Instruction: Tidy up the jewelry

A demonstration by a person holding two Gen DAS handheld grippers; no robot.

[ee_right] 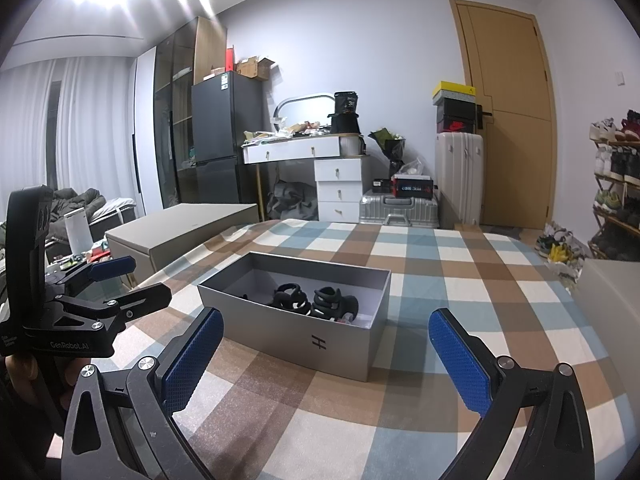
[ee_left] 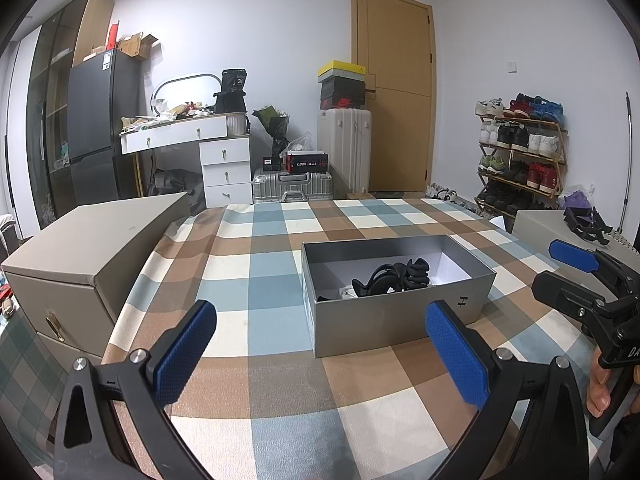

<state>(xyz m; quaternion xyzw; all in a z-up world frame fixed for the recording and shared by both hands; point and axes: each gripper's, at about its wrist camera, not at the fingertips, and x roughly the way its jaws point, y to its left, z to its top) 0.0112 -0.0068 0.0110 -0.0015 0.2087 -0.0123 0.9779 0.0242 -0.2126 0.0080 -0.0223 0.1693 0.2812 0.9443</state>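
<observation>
The left hand-held gripper (ee_left: 320, 354) is wide open and holds nothing. The grey box (ee_left: 400, 320) sits on the checked bench (ee_left: 260, 272), with black hair clips (ee_left: 394, 276) inside. They may be sorted already, or waiting to come out. The box shows an "H" mark (ee_right: 318, 343). The right hand-held gripper (ee_right: 326, 354) is open and empty too. "GenRobot.AI" is written on the left one.
</observation>
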